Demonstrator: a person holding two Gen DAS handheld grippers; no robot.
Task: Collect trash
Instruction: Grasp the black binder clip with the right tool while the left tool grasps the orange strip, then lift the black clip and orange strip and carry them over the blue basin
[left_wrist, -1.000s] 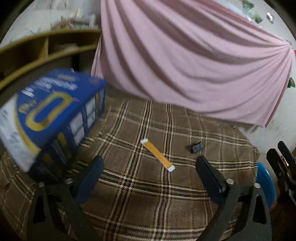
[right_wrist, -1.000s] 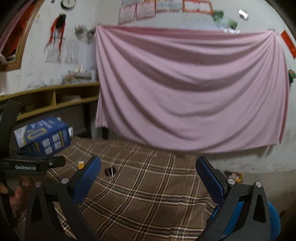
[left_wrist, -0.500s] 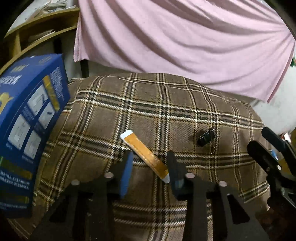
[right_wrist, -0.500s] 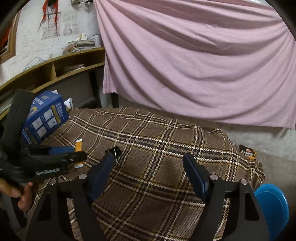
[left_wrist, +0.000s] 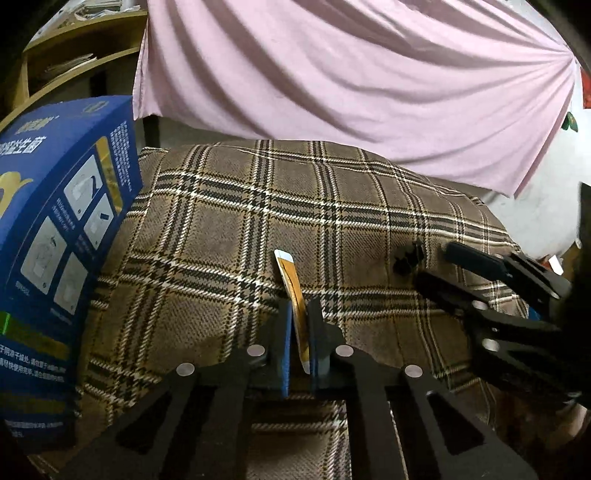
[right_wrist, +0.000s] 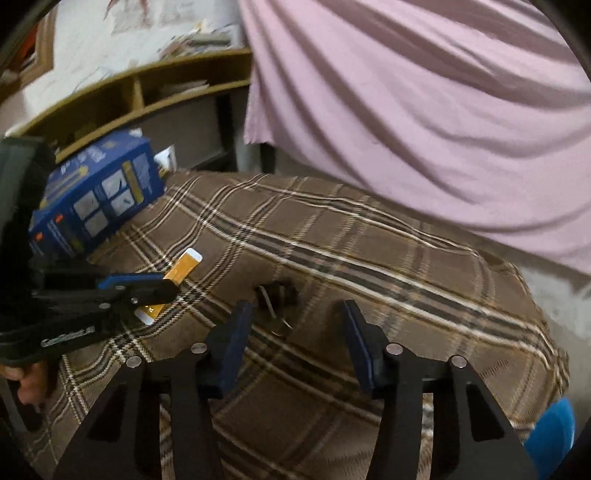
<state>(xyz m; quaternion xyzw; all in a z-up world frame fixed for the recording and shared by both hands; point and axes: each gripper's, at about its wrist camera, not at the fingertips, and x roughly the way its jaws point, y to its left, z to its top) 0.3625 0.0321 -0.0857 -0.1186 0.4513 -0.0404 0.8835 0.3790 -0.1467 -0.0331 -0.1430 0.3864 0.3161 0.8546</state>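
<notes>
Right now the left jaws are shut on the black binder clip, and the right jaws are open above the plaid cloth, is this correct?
Not quite: the left gripper is shut on the orange sachet, as the left wrist view shows. The black binder clip lies free on the plaid cloth.

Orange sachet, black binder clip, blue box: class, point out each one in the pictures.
orange sachet (left_wrist: 289, 275), left wrist view, its free upper half.
black binder clip (right_wrist: 279, 294), right wrist view, its black body.
blue box (right_wrist: 98, 199), right wrist view, its printed side.

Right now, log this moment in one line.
left gripper: shut on orange sachet | right gripper: open near binder clip | plaid cloth
</notes>
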